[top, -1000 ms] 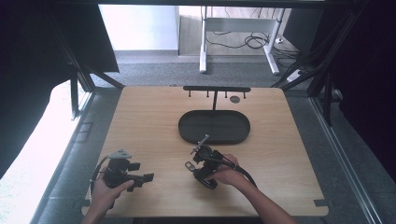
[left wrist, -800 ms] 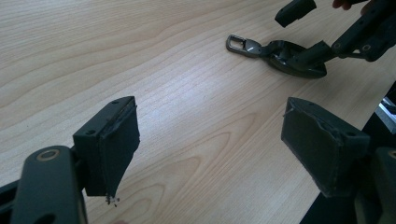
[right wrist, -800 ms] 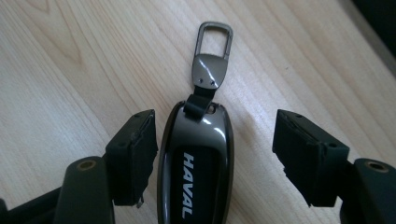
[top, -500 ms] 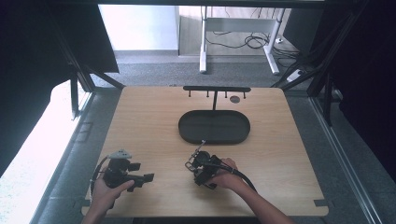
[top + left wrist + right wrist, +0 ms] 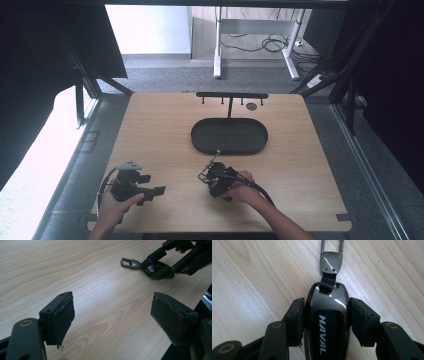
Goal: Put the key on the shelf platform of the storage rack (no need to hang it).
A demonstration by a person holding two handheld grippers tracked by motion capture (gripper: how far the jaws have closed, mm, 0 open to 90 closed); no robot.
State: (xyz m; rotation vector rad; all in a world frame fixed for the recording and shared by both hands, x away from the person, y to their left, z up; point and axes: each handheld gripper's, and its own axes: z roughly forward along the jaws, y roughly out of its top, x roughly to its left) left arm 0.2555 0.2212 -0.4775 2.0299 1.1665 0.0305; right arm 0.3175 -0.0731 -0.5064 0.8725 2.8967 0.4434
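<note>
Two black pads [image 5: 295, 320] of the right gripper [image 5: 325, 322] have just been closing and now press both sides of the dark key fob [image 5: 327, 322], which lies flat on the wooden table [image 5: 310, 165] just in front of the oval tray [image 5: 200, 142], its metal clasp [image 5: 331, 261] pointing away. Left of the fob, the left gripper [image 5: 113, 315] holds its jaws wide apart over bare wood, gripping nothing.

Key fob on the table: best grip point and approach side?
Grip the key fob across its two long flanks, coming from the end opposite its metal clasp. It lies flat and the body is narrow enough for the pads. The right gripper has just closed on exactly that, leaving the strap end free.
</note>
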